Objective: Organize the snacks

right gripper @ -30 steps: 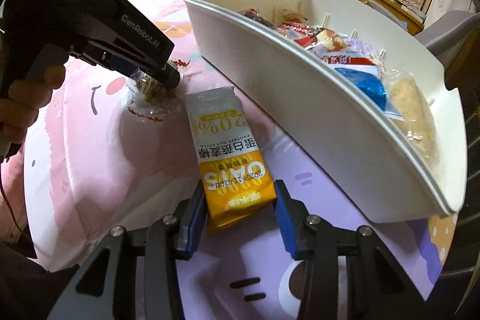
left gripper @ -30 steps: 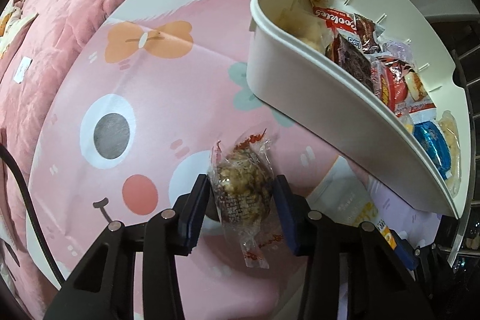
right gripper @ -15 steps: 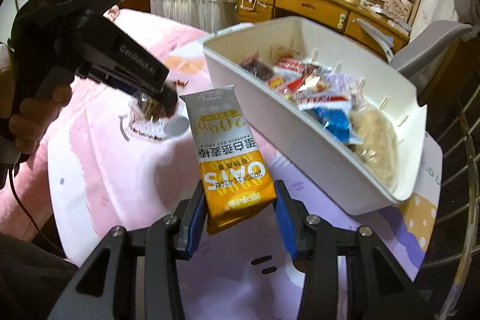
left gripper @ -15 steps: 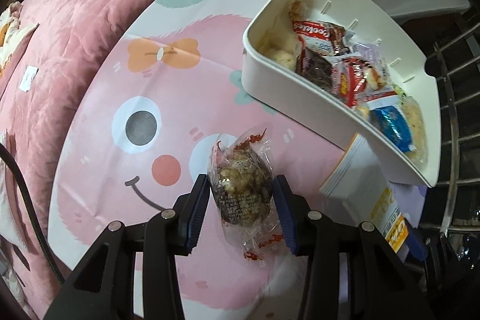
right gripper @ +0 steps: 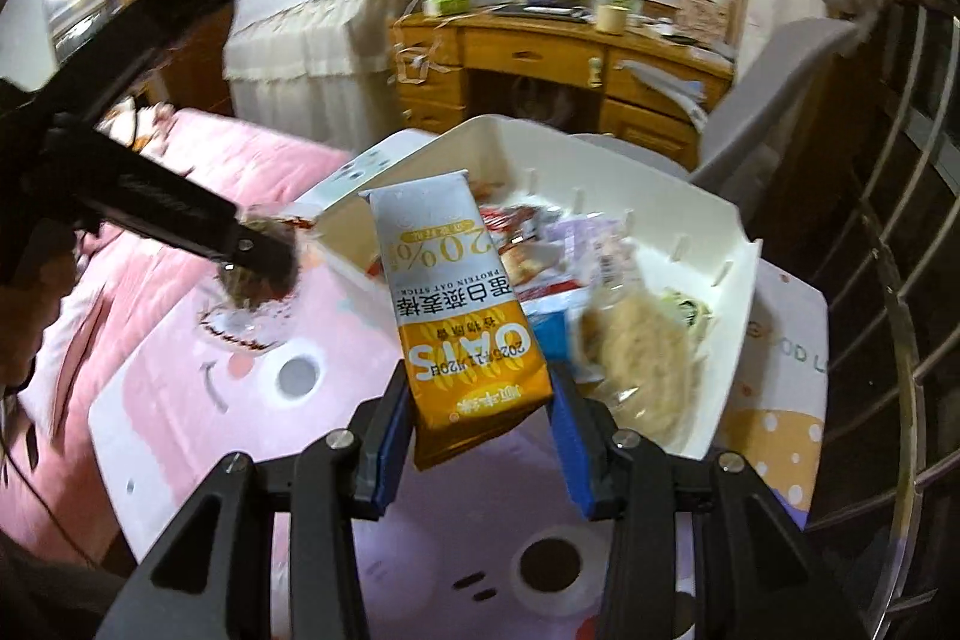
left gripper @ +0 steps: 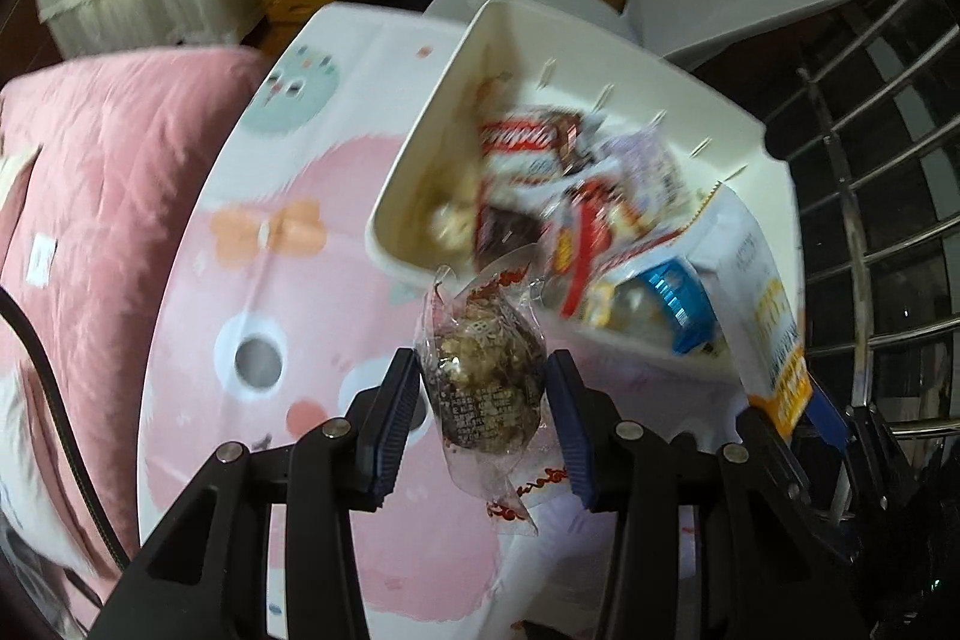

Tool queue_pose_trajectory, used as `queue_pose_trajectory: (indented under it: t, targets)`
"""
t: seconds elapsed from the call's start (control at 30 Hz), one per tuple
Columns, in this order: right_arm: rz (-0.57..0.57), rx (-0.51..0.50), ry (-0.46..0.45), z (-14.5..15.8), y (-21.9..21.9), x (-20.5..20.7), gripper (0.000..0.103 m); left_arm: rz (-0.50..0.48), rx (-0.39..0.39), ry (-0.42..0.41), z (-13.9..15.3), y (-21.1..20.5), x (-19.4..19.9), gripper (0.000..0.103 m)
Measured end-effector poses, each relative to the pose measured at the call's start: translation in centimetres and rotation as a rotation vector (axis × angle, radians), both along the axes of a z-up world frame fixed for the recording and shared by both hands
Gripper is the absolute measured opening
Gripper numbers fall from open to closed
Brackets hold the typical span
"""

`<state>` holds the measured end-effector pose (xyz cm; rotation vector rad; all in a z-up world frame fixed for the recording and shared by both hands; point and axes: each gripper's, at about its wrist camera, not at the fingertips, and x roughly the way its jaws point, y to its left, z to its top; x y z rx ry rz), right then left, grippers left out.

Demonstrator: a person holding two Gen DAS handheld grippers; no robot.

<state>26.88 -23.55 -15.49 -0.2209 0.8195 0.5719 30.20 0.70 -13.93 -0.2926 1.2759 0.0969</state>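
— What have you got in each gripper?

— My left gripper (left gripper: 483, 403) is clamped partway closed on a clear-wrapped nut ball (left gripper: 486, 382); both blue pads press its sides, and the twisted end of the wrapper with red print hangs below them. My right gripper (right gripper: 480, 415) is likewise partway closed on the yellow oat bar packet (right gripper: 462, 304); the pads grip its orange lower end and its white top stands up over the bin.

— And where is the bin?

— The white bin (left gripper: 774, 196) sits on the cartoon cloth (left gripper: 336, 550) (pink, with faces printed on it); I hold both snacks in the air above the cloth. The nut ball hangs just off the bin's near wall, at its left corner as my left camera sees it; the oat packet is raised in front of the bin's near wall, its top overlapping the bin's interior in my right camera.

— What is already in the bin?

— Wrapped snacks in a row along its length: a red-and-white cookie packet (left gripper: 528, 148) near the far end; a blue-wrapped one (left gripper: 675, 298) closer in; a pale round cracker in clear wrap (right gripper: 636, 364) at the nearest end. The frames are blurred, so I cannot read the smaller ones.

— Anything beside the bin?

— A pink quilt (left gripper: 102, 184) lies well left of it; a wooden dresser (right gripper: 540, 64) stands beyond it.
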Motion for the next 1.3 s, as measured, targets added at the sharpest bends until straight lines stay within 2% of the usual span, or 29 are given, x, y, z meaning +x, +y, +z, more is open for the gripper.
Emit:
queue_pose_trajectory:
  t: [0.3, 0.4, 0.47, 0.53, 0.63, 0.73, 1.0, 1.13, 1.3]
  targets:
    - [-0.237, 0.032, 0.013, -1.0, -2.8, 5.0, 0.043, -0.09, 0.015, -0.08, 1.6, -1.8, 5.5, 0.042]
    - [-0.297, 0.021, 0.013, -1.4, -3.5, 5.8, 0.043, -0.134, 0.018, -0.132, 2.3, -2.6, 6.8, 0.043]
    - [-0.323, 0.024, 0.014, -1.5, -4.1, 6.2, 0.044, -0.153, 0.039, -0.169, 2.8, -3.0, 7.5, 0.048]
    - [-0.325, 0.033, 0.013, -1.3, -4.2, 6.2, 0.045, -0.174, 0.04, -0.19, 3.2, -3.4, 7.7, 0.064]
    - [-0.352, 0.0, 0.024, -1.0, -3.8, 5.8, 0.048, -0.207, 0.021, -0.217, 4.0, -3.6, 7.2, 0.069]
    - [-0.368, -0.021, 0.014, -0.5, -3.4, 4.9, 0.056, -0.226, 0.028, -0.226, 4.6, -3.3, 5.7, 0.079]
    - [-0.443, -0.021, 0.006, 1.7, -1.8, -0.3, 0.08, -0.282, 0.049, -0.226, 5.4, -0.5, -1.7, 0.082]
    - [-0.479, -0.022, 0.044, 1.9, -0.9, -4.5, 0.088, -0.282, 0.035, -0.214, 5.2, 1.9, -6.8, 0.082]
    - [-0.525, -0.028, 0.146, 1.2, 0.1, -10.8, 0.094, -0.267, 0.036, -0.175, 4.7, 4.9, -12.6, 0.082]
